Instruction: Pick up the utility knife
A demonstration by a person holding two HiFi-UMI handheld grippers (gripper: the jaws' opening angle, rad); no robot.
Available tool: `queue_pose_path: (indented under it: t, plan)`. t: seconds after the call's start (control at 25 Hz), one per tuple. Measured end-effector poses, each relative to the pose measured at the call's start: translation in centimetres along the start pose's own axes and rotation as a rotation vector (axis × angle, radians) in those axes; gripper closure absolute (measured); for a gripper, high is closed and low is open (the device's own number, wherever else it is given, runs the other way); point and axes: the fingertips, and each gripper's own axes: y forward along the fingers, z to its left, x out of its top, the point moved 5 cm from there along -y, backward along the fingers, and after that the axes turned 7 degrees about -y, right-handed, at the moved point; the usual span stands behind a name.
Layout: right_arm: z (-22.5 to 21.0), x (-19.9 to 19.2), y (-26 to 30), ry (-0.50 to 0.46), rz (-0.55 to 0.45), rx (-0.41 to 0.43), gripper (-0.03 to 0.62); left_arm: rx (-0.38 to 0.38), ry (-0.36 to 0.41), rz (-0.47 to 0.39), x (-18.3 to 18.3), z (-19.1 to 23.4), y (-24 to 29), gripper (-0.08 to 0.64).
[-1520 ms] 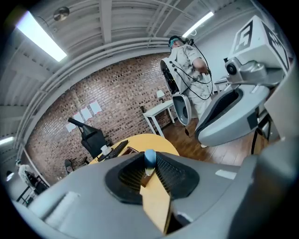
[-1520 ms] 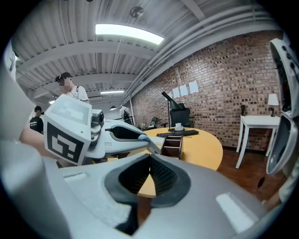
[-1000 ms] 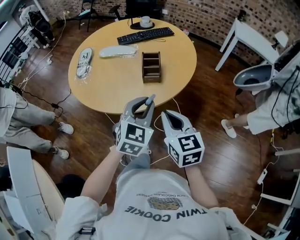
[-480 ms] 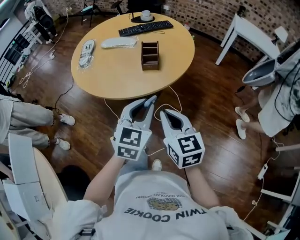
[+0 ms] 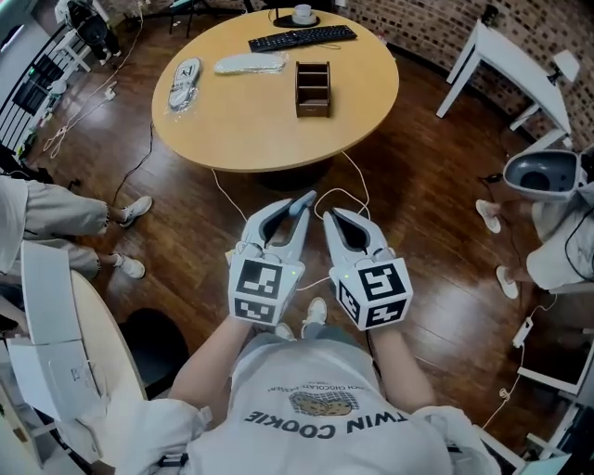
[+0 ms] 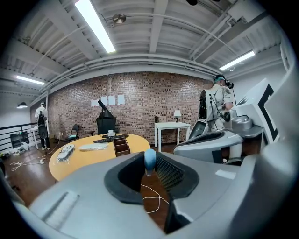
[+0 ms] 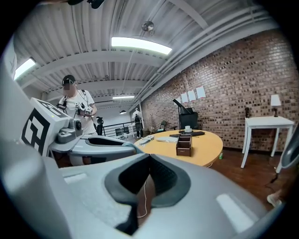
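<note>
My left gripper (image 5: 295, 206) is shut on the utility knife (image 5: 299, 200). Only its blue-grey end shows, sticking up past the fingertips. In the left gripper view that rounded blue end (image 6: 150, 160) stands between the jaws of the left gripper (image 6: 150, 164). Close beside it on the right, my right gripper (image 5: 336, 219) is shut with nothing in it. In the right gripper view the tips of the right gripper (image 7: 149, 158) meet. Both grippers hang over the wooden floor, in front of the round table (image 5: 251, 125).
On the table are a wooden organiser (image 5: 313, 88), a keyboard (image 5: 302, 37), a cup (image 5: 303, 14) and two wrapped packages (image 5: 186, 82). A white cable (image 5: 345, 190) lies on the floor. A white side table (image 5: 520, 65) stands right. People stand at both sides.
Both grippers have drawn back from the round table, which now lies farther up the head view. The left gripper has rolled a little, still holding the knife.
</note>
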Motion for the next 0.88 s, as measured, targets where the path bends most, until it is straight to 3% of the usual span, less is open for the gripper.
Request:
queue_pose_path:
  t: [0.88]
  plan:
    - [16.0, -1.5, -8.4, -0.057, -0.024, -0.083, 0.591, -0.015, -0.050, -0.064, -5.0, -1.2, -16.4, 0.489]
